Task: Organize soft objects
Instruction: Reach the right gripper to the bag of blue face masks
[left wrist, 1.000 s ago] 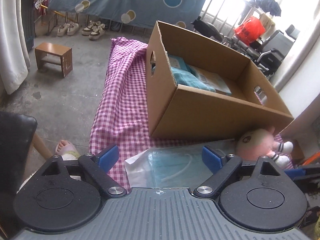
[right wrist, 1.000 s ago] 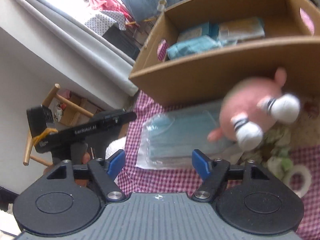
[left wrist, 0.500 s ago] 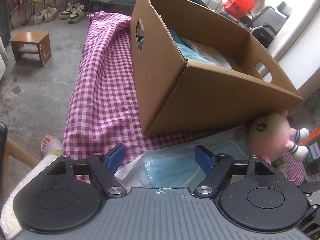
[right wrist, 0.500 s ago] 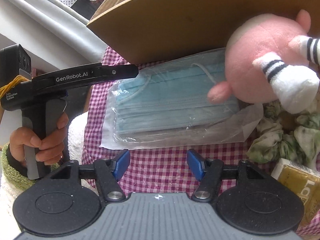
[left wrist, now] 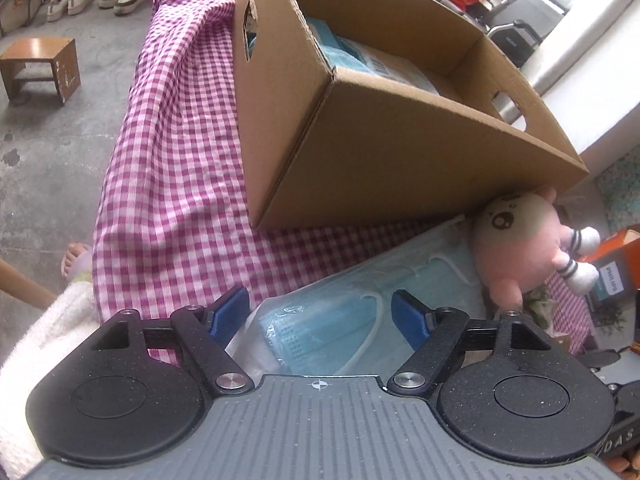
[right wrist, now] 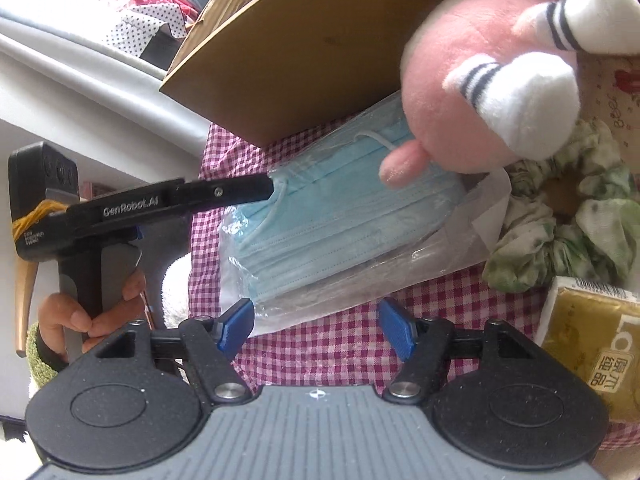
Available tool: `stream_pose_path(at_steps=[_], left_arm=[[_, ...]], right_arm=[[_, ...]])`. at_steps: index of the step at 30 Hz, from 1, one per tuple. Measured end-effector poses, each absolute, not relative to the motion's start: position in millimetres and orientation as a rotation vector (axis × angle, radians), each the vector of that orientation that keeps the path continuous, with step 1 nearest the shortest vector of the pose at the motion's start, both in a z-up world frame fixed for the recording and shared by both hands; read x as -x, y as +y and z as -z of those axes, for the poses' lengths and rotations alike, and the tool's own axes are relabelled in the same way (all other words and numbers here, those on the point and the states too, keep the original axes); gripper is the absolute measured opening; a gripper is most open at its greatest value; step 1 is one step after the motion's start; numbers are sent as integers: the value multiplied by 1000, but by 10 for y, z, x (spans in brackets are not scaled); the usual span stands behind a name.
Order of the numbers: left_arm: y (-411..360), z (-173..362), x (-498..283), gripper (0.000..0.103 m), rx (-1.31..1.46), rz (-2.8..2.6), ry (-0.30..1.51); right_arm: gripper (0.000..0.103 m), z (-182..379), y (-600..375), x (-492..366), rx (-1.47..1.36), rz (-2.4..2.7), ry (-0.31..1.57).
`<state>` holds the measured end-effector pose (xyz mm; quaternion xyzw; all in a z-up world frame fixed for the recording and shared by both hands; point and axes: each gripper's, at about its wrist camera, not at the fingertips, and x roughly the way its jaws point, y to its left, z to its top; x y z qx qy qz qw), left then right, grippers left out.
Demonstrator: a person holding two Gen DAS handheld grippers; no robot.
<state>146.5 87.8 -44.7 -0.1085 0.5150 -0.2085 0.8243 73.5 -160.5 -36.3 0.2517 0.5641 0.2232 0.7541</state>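
Left wrist view: left hand-held gripper (left wrist: 319, 312) is spread wide over the bagged pack of blue face masks (left wrist: 340, 328), gripping nothing. The pack lies on the checkered surface (left wrist: 172, 184) by the cardboard box (left wrist: 400, 160), pink plush toy (left wrist: 516, 252) touching it. Right hand-held gripper (right wrist: 316, 326) also gapes empty, beside a green scrunchie (right wrist: 560, 216).
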Motion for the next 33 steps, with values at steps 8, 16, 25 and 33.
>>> stream_pose_path(at_steps=[8,16,25,33], left_arm=[[957,419,-918,78,314,516,1179],[889,172,-499,83,177,518,1152],[481,338,-823,82,5,542,1169],[519,397,-791,80,70,596,1219]], right_arm=[[74,452,-1921,-557,-692,-478,1217],[76,567,-1977,-403,-769,-459,1174],[86,612,-2016,-301,-851,-424,1138],[87,644,-1907,-323,-866,-448,1133]])
